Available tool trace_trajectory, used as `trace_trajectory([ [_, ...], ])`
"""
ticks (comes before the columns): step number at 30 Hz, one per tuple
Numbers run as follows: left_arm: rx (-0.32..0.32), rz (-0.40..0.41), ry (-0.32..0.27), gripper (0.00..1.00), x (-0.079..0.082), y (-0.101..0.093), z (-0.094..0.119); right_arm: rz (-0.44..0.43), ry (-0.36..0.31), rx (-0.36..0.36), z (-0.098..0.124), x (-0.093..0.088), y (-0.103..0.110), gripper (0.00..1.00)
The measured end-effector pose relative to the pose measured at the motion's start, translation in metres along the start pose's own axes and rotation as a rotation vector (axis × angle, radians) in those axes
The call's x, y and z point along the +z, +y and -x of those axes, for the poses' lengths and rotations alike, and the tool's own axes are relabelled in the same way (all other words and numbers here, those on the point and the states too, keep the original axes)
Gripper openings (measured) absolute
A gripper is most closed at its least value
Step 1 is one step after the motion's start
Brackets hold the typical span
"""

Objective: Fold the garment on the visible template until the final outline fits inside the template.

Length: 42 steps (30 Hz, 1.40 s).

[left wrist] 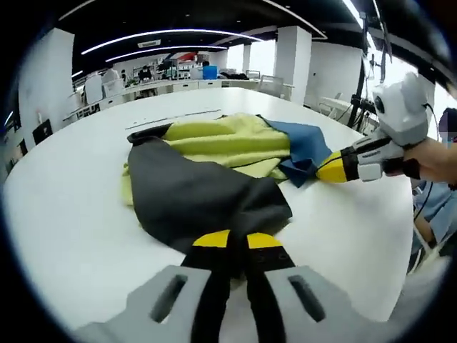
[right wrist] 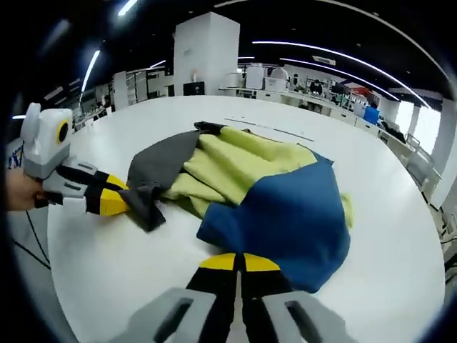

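1. Yellow-green, dark grey and blue cloth makes up the garment (left wrist: 214, 168), which lies bunched on the white table (left wrist: 71, 214), spread between the two grippers.
2. Left gripper (left wrist: 238, 239): its jaws are pressed together over the near edge of the grey part; in the right gripper view it (right wrist: 118, 202) pinches the grey flap's tip at the left.
3. Right gripper (right wrist: 239, 261): its jaws are clenched on the near hem of the blue part; in the left gripper view it (left wrist: 330, 168) grips the blue corner, with a hand (left wrist: 435, 161) behind it.
4. No template outline can be made out; a thin dark line (left wrist: 173, 118) lies on the table beyond the garment.
5. Judgement: the fold is at an early stage, both ends grasped for straightening.
6. Next move likely calls for lifting and pulling the ends apart to flatten the cloth, keeping it on the table.
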<state>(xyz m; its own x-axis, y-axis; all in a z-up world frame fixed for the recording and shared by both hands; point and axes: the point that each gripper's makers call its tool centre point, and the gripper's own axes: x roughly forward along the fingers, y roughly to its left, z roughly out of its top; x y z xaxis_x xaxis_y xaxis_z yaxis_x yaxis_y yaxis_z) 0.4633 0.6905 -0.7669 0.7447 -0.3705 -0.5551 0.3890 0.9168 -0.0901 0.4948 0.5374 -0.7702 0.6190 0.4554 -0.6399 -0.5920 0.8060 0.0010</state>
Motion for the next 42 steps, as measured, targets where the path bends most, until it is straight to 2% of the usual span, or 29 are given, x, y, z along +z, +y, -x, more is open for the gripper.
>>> trace_trajectory([
  [2, 0.003, -0.003, 0.000, 0.02, 0.002, 0.001, 0.003, -0.001, -0.003, 0.002, 0.003, 0.002, 0.000, 0.00],
  [11, 0.040, 0.013, -0.096, 0.02, 0.030, 0.014, 0.028, 0.036, -0.068, -0.026, 0.027, 0.029, -0.009, 0.00],
  [13, 0.061, 0.031, -0.121, 0.02, 0.036, 0.020, 0.035, 0.046, -0.079, -0.046, 0.033, 0.035, -0.015, 0.00],
  [16, 0.096, 0.054, -0.151, 0.02, 0.043, 0.030, 0.044, 0.084, -0.061, -0.109, 0.043, 0.038, -0.030, 0.00],
  [20, 0.145, 0.106, -0.195, 0.02, 0.052, 0.047, 0.055, 0.088, -0.087, -0.137, 0.056, 0.046, -0.045, 0.00],
  [23, 0.224, 0.161, -0.236, 0.02, 0.058, 0.068, 0.067, 0.084, -0.102, -0.163, 0.063, 0.051, -0.057, 0.00],
  [25, 0.251, 0.193, -0.260, 0.02, 0.061, 0.076, 0.073, 0.075, -0.109, -0.184, 0.068, 0.053, -0.066, 0.00],
  [28, 0.275, 0.195, -0.259, 0.02, 0.062, 0.087, 0.078, 0.062, -0.116, -0.211, 0.074, 0.056, -0.080, 0.00],
  [36, 0.402, 0.145, -0.242, 0.02, 0.060, 0.124, 0.094, 0.005, -0.123, -0.303, 0.091, 0.061, -0.126, 0.00],
  [42, 0.462, 0.166, -0.241, 0.02, 0.056, 0.147, 0.102, -0.024, -0.115, -0.346, 0.096, 0.059, -0.152, 0.00],
])
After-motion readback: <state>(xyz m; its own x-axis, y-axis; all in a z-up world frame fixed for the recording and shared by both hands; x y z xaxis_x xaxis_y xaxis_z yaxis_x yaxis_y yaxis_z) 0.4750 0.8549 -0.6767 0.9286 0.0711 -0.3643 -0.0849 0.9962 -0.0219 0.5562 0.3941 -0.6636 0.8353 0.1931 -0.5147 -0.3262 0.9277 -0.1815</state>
